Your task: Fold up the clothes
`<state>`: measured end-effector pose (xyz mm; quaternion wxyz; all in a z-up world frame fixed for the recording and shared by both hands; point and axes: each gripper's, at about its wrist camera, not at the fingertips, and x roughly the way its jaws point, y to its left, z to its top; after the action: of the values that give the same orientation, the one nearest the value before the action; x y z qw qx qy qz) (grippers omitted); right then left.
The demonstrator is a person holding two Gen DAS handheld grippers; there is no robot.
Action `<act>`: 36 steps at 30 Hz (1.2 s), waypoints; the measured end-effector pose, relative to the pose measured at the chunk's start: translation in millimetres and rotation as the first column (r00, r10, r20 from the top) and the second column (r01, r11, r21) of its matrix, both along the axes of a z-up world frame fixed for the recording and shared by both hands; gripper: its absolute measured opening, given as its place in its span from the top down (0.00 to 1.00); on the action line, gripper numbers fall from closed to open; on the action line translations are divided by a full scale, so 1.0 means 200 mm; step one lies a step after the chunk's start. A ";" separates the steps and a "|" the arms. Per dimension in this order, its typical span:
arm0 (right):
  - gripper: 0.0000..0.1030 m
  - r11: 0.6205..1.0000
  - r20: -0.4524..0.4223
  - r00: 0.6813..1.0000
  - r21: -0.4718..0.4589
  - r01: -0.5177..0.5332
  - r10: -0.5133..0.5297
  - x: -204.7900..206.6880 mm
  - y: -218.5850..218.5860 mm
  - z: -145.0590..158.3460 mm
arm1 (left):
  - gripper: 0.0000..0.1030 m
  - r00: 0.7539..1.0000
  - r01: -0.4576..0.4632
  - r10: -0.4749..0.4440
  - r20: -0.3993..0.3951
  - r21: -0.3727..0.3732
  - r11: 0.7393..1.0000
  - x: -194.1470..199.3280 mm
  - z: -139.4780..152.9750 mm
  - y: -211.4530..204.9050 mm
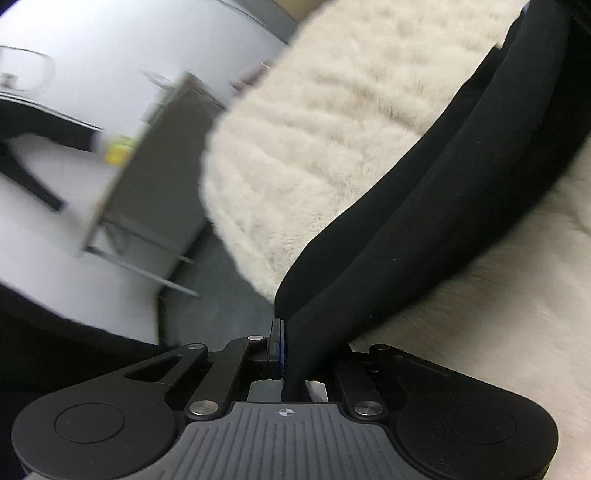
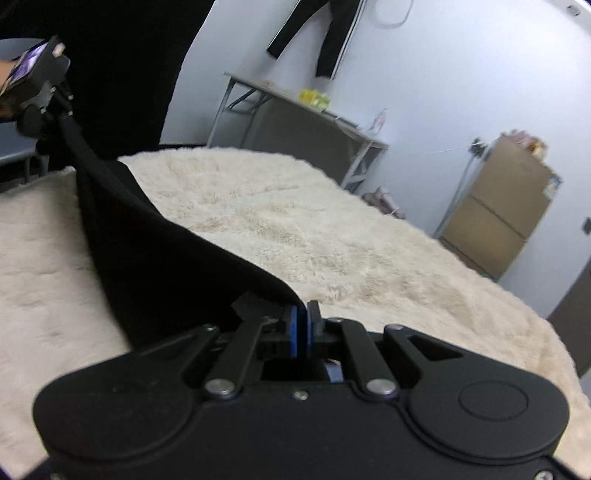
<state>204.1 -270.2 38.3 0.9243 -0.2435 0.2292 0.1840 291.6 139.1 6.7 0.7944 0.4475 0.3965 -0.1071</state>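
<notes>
the cream shaggy blanket (image 2: 280,229) covers the whole work surface and is the biggest thing in both views; its far edge drops off toward the grey floor. across it lies the black garment (image 2: 155,254), stretched as a taut band between the two claws and lifted off the blanket along most of its length. in the left wrist view the same black garment (image 1: 443,192) runs from the jaws up to the top right corner, where it is cut off by the frame.

the folding table (image 2: 295,107) stands against the wall with a yellow-green container (image 2: 314,98) on top; what it holds cannot be made out. the cardboard box (image 2: 495,214) by the wall is closed, with small items on top too blurred to tell. dark clothing (image 2: 325,33) hangs on the wall, its top cut off.

the left gripper (image 1: 284,347) is clamped on a bunched end of the garment. the right gripper (image 2: 302,328) is pinched tight on the garment's edge, blue pads together. the left wrist view's background is motion-smeared.
</notes>
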 end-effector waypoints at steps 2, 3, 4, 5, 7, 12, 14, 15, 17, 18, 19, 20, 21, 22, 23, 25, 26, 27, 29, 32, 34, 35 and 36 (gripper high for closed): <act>0.96 0.999 -0.092 0.995 0.018 -0.027 0.029 0.17 -0.03 -0.01 | 0.96 0.989 0.033 -0.032 -0.141 0.003 0.999 0.12 -0.04 0.04; 0.96 0.998 -0.176 0.983 0.046 -0.035 0.043 0.29 -0.05 -0.03 | 0.96 0.969 0.032 -0.034 -0.244 -0.015 0.999 0.19 -0.06 0.06; 0.96 0.997 -0.255 0.965 0.069 -0.046 0.062 0.40 -0.07 -0.05 | 0.96 0.947 0.044 -0.051 -0.316 -0.029 0.999 0.23 -0.07 0.08; 0.96 0.994 -0.321 0.943 0.084 -0.064 0.088 0.49 -0.10 -0.07 | 0.96 0.924 0.059 -0.070 -0.375 -0.042 0.997 0.26 -0.07 0.10; 0.96 0.989 -0.389 0.913 0.117 -0.087 0.127 0.58 -0.14 -0.07 | 0.97 0.882 0.112 -0.120 -0.456 -0.046 0.993 0.31 -0.07 0.12; 0.96 0.931 -0.416 0.843 0.274 -0.241 0.341 0.47 -0.29 0.14 | 0.97 0.752 0.286 -0.250 -0.610 -0.039 0.957 0.18 0.08 0.16; 0.96 0.897 -0.422 0.802 0.323 -0.303 0.423 0.39 -0.34 0.23 | 0.97 0.654 0.316 -0.289 -0.699 -0.095 0.944 0.11 0.14 0.21; 0.96 0.885 -0.428 0.786 0.339 -0.319 0.447 0.37 -0.36 0.26 | 0.97 0.622 0.308 -0.292 -0.727 -0.116 0.944 0.10 0.16 0.22; 0.96 0.883 -0.450 0.771 0.349 -0.314 0.451 0.41 -0.36 0.25 | 0.96 0.580 0.276 -0.271 -0.768 -0.127 0.953 0.14 0.16 0.27; 0.96 0.887 -0.479 0.758 0.355 -0.295 0.443 0.48 -0.35 0.21 | 0.96 0.572 0.249 -0.255 -0.780 -0.132 0.960 0.21 0.15 0.29; 0.96 0.891 -0.505 0.746 0.361 -0.275 0.434 0.55 -0.35 0.17 | 0.96 0.584 0.224 -0.236 -0.777 -0.126 0.967 0.28 0.13 0.31; 0.96 0.898 -0.529 0.737 0.356 -0.257 0.421 0.61 -0.34 0.13 | 0.96 0.600 0.199 -0.215 -0.771 -0.117 0.973 0.34 0.10 0.32; 0.96 0.911 -0.566 0.724 0.344 -0.228 0.395 0.71 -0.33 0.06 | 0.92 0.634 0.182 -0.190 -0.750 -0.094 0.979 0.44 0.06 0.33; 0.95 0.924 -0.581 0.728 0.323 -0.205 0.364 0.76 -0.32 0.02 | 0.89 0.660 0.177 -0.177 -0.730 -0.077 0.981 0.49 0.02 0.33; 0.95 0.949 -0.602 0.742 0.274 -0.155 0.295 0.84 -0.31 -0.06 | 0.87 0.720 0.170 -0.142 -0.679 -0.026 0.985 0.55 -0.02 0.32; 0.97 0.969 -0.612 0.758 0.227 -0.102 0.223 0.89 -0.29 -0.13 | 0.91 0.814 0.162 -0.088 -0.574 0.079 0.984 0.64 -0.09 0.31; 0.97 0.968 -0.610 0.762 0.233 -0.090 0.217 0.90 -0.30 -0.16 | 0.91 0.821 0.157 -0.093 -0.563 0.066 0.985 0.66 -0.09 0.31; 0.96 0.969 -0.610 0.764 0.236 -0.079 0.211 0.91 -0.30 -0.18 | 0.90 0.796 0.126 -0.092 -0.599 0.015 0.992 0.69 -0.10 0.31; 0.93 0.973 -0.614 0.765 0.220 -0.068 0.192 0.90 -0.31 -0.21 | 0.90 0.784 0.115 -0.080 -0.615 0.017 0.993 0.71 -0.12 0.32; 0.90 0.976 -0.600 0.782 0.213 -0.048 0.169 0.89 -0.33 -0.23 | 0.90 0.862 0.110 -0.045 -0.506 0.099 0.989 0.73 -0.15 0.36; 0.77 0.978 -0.576 0.803 0.203 -0.039 0.152 0.87 -0.35 -0.22 | 0.90 0.893 0.071 -0.036 -0.449 0.063 0.995 0.75 -0.12 0.40; 0.73 0.981 -0.549 0.825 0.194 -0.028 0.132 0.86 -0.36 -0.20 | 0.90 0.913 0.042 -0.014 -0.407 0.060 0.997 0.76 -0.10 0.43; 0.73 0.981 -0.524 0.843 0.195 -0.020 0.121 0.83 -0.37 -0.16 | 0.90 0.930 0.008 0.004 -0.367 0.030 1.000 0.75 -0.06 0.46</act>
<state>370.3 -345.1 6.0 0.8351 -0.1058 0.4498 0.2983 441.8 231.3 -4.7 0.6993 0.4324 0.5390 -0.1832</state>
